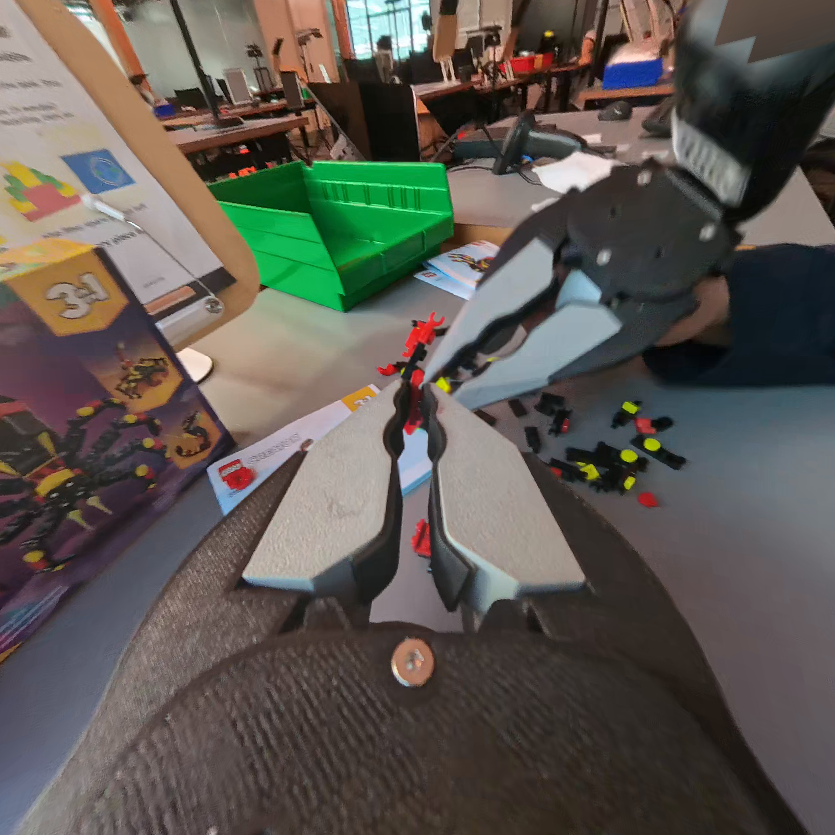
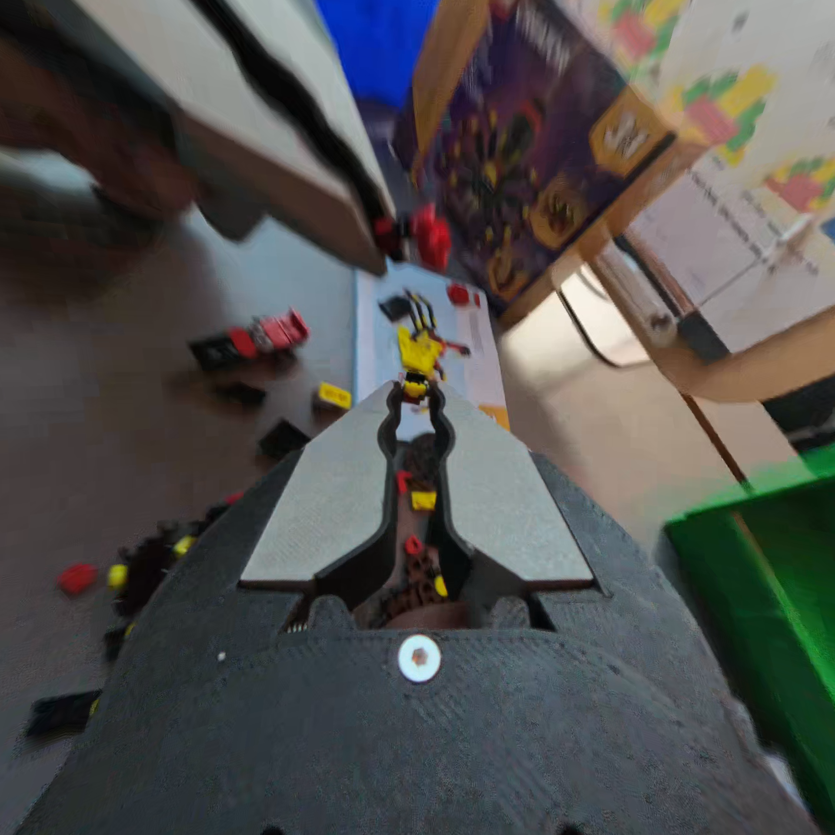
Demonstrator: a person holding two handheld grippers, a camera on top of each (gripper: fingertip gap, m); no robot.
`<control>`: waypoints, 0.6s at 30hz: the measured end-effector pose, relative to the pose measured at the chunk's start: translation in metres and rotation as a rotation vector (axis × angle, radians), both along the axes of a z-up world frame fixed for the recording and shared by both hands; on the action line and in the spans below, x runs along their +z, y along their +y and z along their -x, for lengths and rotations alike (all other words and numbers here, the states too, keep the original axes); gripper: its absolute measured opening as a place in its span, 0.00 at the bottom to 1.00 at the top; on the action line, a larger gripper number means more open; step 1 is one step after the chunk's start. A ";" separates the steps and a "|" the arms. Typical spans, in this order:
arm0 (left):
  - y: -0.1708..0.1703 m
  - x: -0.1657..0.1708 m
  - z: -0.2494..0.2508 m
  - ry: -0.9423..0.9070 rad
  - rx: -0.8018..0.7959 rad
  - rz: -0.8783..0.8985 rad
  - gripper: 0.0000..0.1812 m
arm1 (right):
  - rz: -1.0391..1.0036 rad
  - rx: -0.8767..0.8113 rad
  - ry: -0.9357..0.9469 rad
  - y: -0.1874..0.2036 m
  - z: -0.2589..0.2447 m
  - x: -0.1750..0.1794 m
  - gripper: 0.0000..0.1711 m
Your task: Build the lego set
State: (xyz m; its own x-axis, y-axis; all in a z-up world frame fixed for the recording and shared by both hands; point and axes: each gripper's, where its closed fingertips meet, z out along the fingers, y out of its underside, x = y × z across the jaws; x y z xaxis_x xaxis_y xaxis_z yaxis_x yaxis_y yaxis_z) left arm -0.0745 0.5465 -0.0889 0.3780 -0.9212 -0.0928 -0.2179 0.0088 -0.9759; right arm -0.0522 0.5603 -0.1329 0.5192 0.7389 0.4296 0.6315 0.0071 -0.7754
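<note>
In the left wrist view the left hand-held gripper (image 1: 413, 397) sits at centre frame, its fingers drawn together and clamped on a red and black lego assembly (image 1: 418, 361) that sticks up beyond the tips. The right hand-held gripper (image 1: 445, 388) reaches in from the upper right, its tips nearly touching that assembly. Loose black, yellow and red pieces (image 1: 614, 456) lie scattered on the grey table (image 1: 723, 587) at right, with the set's box (image 1: 90, 429) at left and a green bin (image 1: 343, 226) behind. In the right wrist view, blurred, the right hand-held gripper (image 2: 415, 393) is pinched on a small yellow and black piece (image 2: 413, 384) at centre. Such parts are likely light, stiff and slick. The thin assembly probably comes apart at its joints if twisted, so it seems best held by its thicker middle and pressed straight on.
</note>
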 end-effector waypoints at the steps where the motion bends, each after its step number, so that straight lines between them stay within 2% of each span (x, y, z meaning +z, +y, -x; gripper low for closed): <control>1: 0.005 0.001 0.004 0.017 0.019 -0.031 0.01 | 0.011 -0.033 -0.058 0.004 -0.007 -0.013 0.06; 3: 0.016 -0.007 0.010 0.113 0.048 -0.132 0.02 | 0.011 -0.047 -0.016 0.006 -0.008 -0.012 0.06; 6: 0.015 -0.026 0.007 0.196 -0.027 -0.065 0.01 | -0.032 0.005 0.136 0.003 0.005 0.013 0.08; 8: 0.018 -0.032 0.009 0.267 -0.025 -0.161 0.01 | -0.038 0.024 0.087 0.001 0.006 0.009 0.14; 12: 0.031 -0.081 0.023 0.634 -0.043 -0.309 0.01 | 0.001 0.029 -0.046 0.002 0.001 -0.015 0.11; 14: 0.025 -0.083 0.023 0.637 -0.078 -0.292 0.01 | 0.013 0.030 -0.079 0.002 0.001 -0.020 0.13; 18: 0.022 -0.076 0.026 0.548 -0.079 -0.101 0.01 | -0.023 -0.003 -0.034 0.010 -0.002 -0.012 0.14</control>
State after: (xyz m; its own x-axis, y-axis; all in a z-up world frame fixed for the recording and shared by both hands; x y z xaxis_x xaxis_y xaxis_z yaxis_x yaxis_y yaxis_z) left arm -0.1007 0.5680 -0.1648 0.1799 -0.9210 -0.3455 -0.6876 0.1334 -0.7137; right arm -0.0503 0.5700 -0.1446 0.5065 0.7271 0.4634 0.6572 0.0224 -0.7534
